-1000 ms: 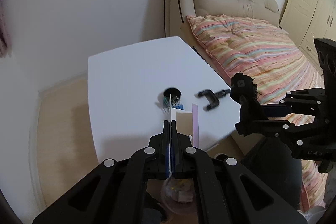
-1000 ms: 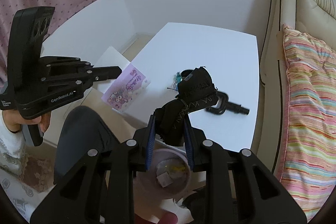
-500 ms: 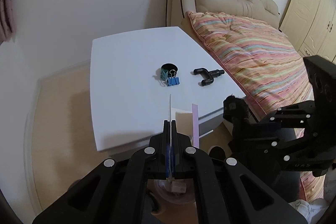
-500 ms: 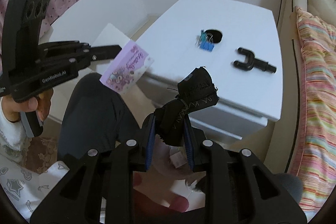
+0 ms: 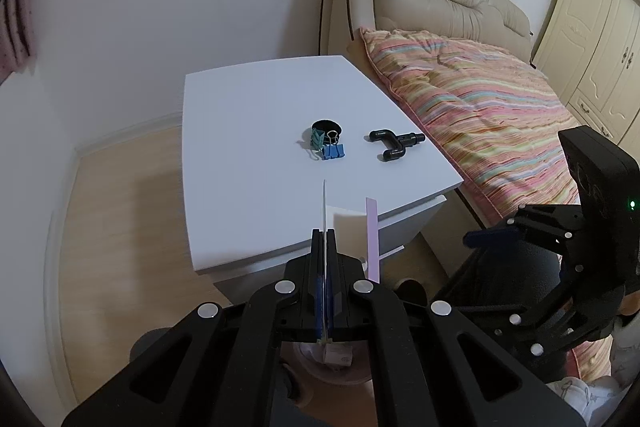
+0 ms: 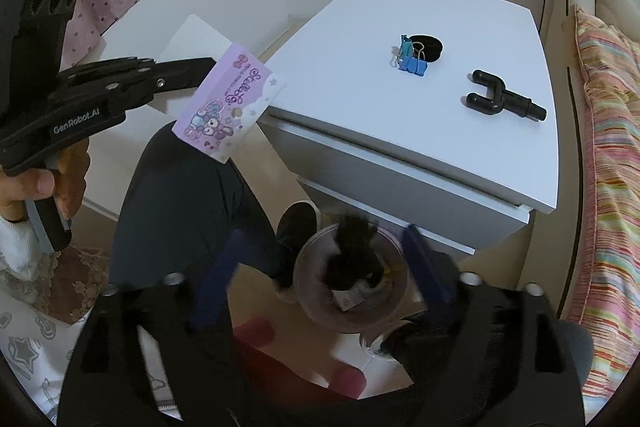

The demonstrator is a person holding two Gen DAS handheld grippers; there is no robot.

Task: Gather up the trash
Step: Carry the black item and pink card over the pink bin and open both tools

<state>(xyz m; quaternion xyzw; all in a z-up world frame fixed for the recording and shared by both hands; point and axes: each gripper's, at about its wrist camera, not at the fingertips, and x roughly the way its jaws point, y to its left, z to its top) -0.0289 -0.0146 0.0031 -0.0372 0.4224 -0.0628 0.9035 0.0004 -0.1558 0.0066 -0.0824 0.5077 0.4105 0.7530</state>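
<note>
A: Over the round bin [image 6: 316,301]: right gripper [image 6: 320,259], fingers spreading wide; 1 black rag [image 6: 352,255] lying inside.

B: Left gripper [image 5: 325,239] is pinching 1 purple card [image 6: 228,103], edge-on; nightstand [image 6: 440,27] sitting beside.

counter [image 6: 460,23]: white, topped nightstand | laid on it: black hair tie [image 6: 427,47], blue binder clip [image 6: 413,65], black Y-shaped part [image 6: 502,101]

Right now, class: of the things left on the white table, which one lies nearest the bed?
The black Y-shaped piece. It lies alone toward the bed-side edge, while the clips and black ring huddle together farther in.
</note>
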